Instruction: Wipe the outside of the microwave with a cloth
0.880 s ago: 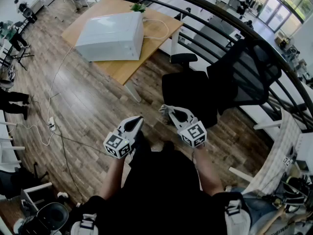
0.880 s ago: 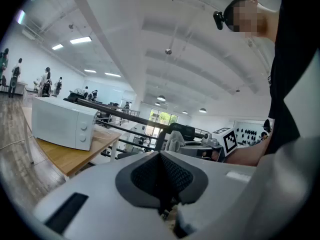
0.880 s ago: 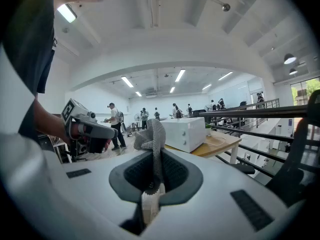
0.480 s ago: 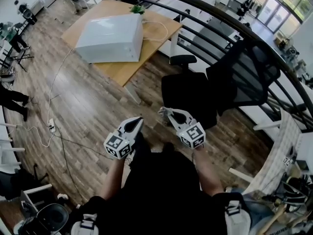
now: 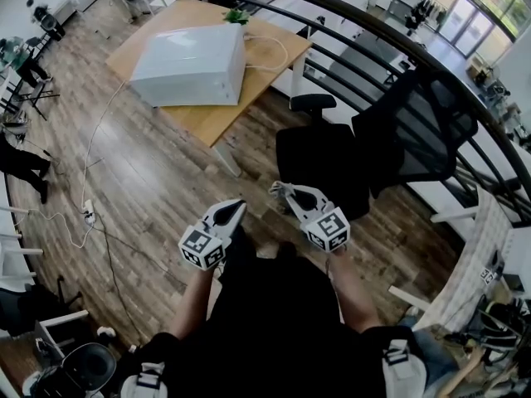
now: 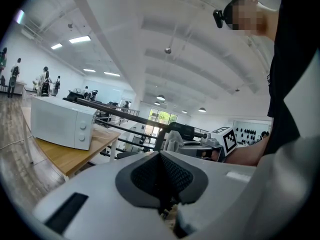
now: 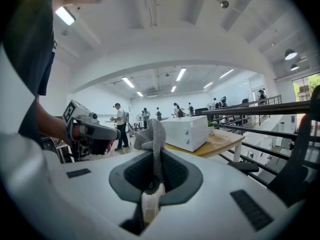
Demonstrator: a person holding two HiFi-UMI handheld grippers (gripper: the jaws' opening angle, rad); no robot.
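Note:
The white microwave stands on a wooden table some way ahead of me; its dial side shows in the left gripper view and in the right gripper view. Both grippers are held close to my body, far short of the table. My right gripper is shut on a grey cloth that sticks up from between its jaws. My left gripper is shut with nothing in it. Each gripper shows in the other's view: the left gripper and the cloth.
A black office chair stands right of me beside a dark curved railing. A white cable runs from the table over the wood floor to a power strip. A small green plant sits behind the microwave. People stand far off.

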